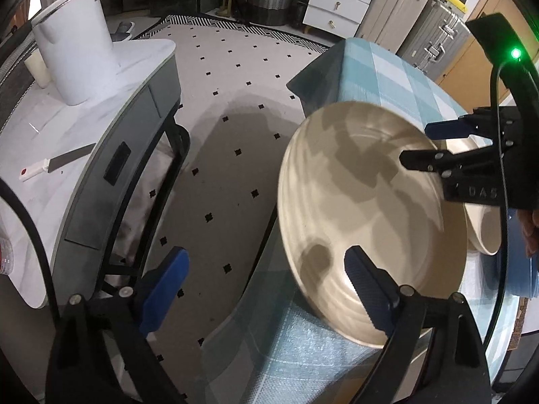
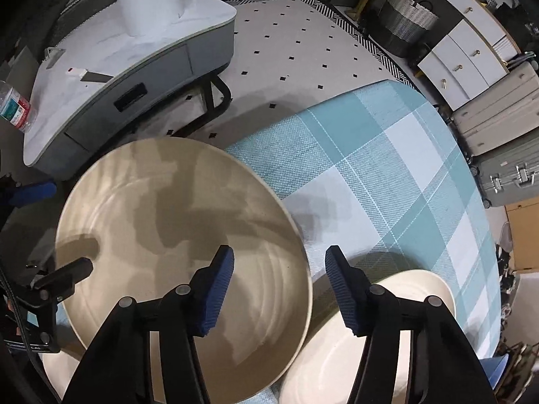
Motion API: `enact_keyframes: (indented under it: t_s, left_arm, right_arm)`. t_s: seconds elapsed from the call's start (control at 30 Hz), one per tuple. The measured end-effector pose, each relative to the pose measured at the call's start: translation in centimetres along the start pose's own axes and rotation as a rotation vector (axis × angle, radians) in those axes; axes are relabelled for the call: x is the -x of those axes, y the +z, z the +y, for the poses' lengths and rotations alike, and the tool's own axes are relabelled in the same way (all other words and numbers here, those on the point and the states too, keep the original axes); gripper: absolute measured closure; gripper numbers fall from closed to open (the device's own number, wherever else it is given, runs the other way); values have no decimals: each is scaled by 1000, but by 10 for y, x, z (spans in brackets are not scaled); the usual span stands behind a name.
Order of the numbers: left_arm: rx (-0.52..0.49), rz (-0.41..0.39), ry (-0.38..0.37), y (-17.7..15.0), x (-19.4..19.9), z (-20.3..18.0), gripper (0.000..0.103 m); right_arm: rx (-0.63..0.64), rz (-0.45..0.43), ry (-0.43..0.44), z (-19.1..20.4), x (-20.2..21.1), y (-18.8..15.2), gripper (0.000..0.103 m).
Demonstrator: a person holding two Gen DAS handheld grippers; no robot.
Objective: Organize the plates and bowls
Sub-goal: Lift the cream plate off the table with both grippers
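A large beige plate [image 1: 363,208] [image 2: 175,235] lies at the edge of the table with the blue checked cloth [image 2: 387,155], and its rim reaches past the table's edge. My left gripper [image 1: 266,289] is open. One of its pads hangs over the plate and the other over the floor, with the plate's rim between them. My right gripper [image 2: 279,293] is open astride the opposite rim, neither pad pressing on it. A cream bowl [image 2: 337,353] [image 1: 485,229] sits beside the plate, partly under it. Each gripper shows at the edge of the other's view.
A second cream dish [image 2: 57,373] peeks from under the plate. A blue dish [image 1: 518,269] lies at the far right. A white marble side table [image 1: 84,128] holds a white canister [image 1: 77,43], a knife [image 1: 57,161] and a bottle [image 2: 13,107]. Suitcases [image 2: 498,141] and drawers [image 1: 337,3] line the wall.
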State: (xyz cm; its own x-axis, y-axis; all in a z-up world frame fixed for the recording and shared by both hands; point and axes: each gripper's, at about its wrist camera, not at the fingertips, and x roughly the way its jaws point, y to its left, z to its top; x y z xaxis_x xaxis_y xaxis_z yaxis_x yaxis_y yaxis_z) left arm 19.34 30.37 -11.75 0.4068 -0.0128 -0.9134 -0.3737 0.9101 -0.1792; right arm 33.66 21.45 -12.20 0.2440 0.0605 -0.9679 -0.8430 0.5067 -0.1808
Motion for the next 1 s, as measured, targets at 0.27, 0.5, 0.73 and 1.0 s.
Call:
enact_keyframes:
  t_s: [0.27, 0.5, 0.73, 1.0]
  left_arm:
    - [36, 37, -58, 0, -7, 5, 29]
    - [22, 30, -46, 1, -3, 4, 41]
    - [35, 44, -67, 2, 2, 9, 57]
    - [3, 47, -27, 1, 9, 6, 67]
  right_arm:
    - [-15, 5, 54, -2, -4, -2, 51]
    - [-62, 3, 111, -7, -1, -9, 52]
    - [-118, 0, 166, -7, -1, -17, 54]
    - [-178, 12, 190, -6, -3, -29, 65]
